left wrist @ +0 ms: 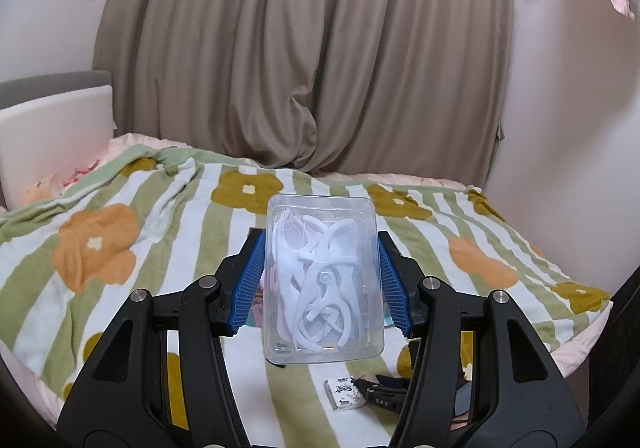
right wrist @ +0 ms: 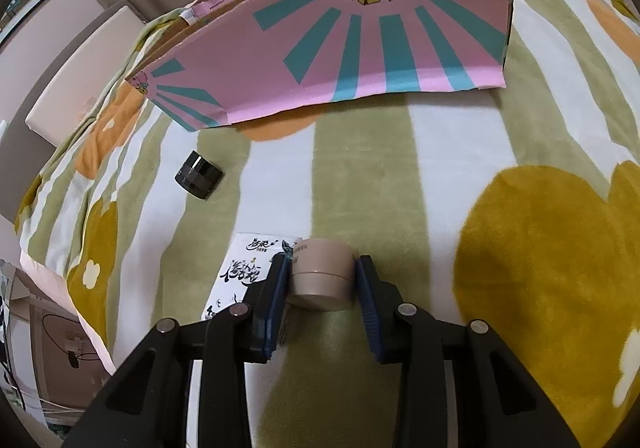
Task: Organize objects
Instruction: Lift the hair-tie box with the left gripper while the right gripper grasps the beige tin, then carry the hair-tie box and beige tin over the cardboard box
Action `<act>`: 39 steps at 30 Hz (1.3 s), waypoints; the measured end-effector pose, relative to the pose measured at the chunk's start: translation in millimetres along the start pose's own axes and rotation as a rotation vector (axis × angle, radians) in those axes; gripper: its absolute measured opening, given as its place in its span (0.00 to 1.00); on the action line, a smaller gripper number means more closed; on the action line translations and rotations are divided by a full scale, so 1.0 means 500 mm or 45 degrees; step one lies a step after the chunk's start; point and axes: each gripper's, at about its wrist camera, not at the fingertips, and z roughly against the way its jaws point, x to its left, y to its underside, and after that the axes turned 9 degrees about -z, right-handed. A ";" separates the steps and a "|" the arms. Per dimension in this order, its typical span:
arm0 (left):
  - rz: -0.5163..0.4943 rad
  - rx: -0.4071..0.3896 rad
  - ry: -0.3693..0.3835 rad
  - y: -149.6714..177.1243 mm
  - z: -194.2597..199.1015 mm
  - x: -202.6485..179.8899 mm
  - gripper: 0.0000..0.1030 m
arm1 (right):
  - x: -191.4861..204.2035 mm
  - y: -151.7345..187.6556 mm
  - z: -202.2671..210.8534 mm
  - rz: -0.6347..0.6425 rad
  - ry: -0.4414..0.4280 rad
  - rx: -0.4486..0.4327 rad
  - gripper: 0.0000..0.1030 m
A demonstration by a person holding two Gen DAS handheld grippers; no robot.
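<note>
My left gripper [left wrist: 320,248] is shut on a clear plastic box [left wrist: 322,276] full of white clips and holds it above the bed. My right gripper [right wrist: 322,262] is shut on a small beige jar [right wrist: 322,274], low over the striped flower blanket [right wrist: 400,168]. A white tissue packet [right wrist: 250,268] lies just left of the jar, partly under the left finger. A small black jar [right wrist: 199,175] lies on its side further left. A pink and teal cardboard box [right wrist: 340,44] stands on the blanket beyond them. The tissue packet also shows in the left wrist view [left wrist: 346,392].
The bed's blanket [left wrist: 160,208] fills the left wrist view, with a brown curtain [left wrist: 300,48] behind and a beige headboard [left wrist: 52,128] at the left. The bed's left edge [right wrist: 52,260] drops to the floor, where there are cables.
</note>
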 end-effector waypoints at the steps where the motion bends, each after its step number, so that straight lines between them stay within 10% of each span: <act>1: 0.000 -0.001 -0.001 0.000 0.002 -0.001 0.50 | 0.002 -0.001 0.002 0.003 0.001 -0.003 0.31; 27: -0.007 -0.022 -0.041 0.002 -0.029 0.001 0.50 | 0.125 -0.046 0.424 0.280 0.171 -0.761 0.31; 39: -0.035 0.112 0.021 -0.017 -0.162 0.001 0.50 | 0.149 -0.115 0.455 0.307 0.134 -0.791 0.31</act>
